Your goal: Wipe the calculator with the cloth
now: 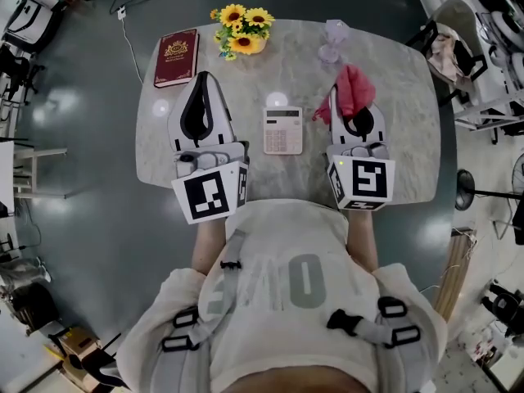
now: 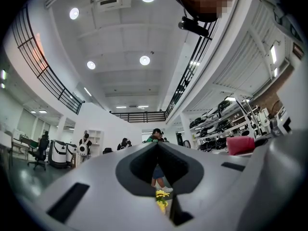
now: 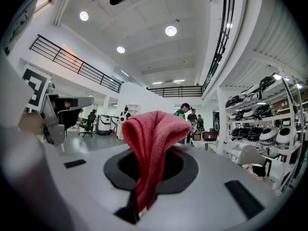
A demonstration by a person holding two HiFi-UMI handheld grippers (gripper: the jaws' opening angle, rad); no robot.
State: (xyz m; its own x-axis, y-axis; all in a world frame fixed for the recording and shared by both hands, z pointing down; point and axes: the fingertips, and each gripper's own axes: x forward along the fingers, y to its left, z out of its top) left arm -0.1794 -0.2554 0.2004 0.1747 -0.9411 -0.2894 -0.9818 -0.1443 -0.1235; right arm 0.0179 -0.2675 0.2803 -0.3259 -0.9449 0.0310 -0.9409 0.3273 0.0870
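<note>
While the right gripper (image 1: 350,97) has its jaws clamped on the red cloth (image 3: 153,143) — the fabric bunches above the tips and a strip hangs down through the gap — the left gripper (image 1: 202,79) has its jaws pressed together with nothing in them. Both point away from the person over the near part of the marble table (image 1: 401,146). The calculator (image 1: 282,129) lies flat on the table between the two, just left of the right gripper and apart from the cloth. Ahead of the right gripper's tips stands a clear glass (image 1: 334,41). Ahead of the left gripper's tips are a dark red book (image 1: 177,57), off to the left, and a bunch of sunflowers (image 1: 240,29), off to the right.
</note>
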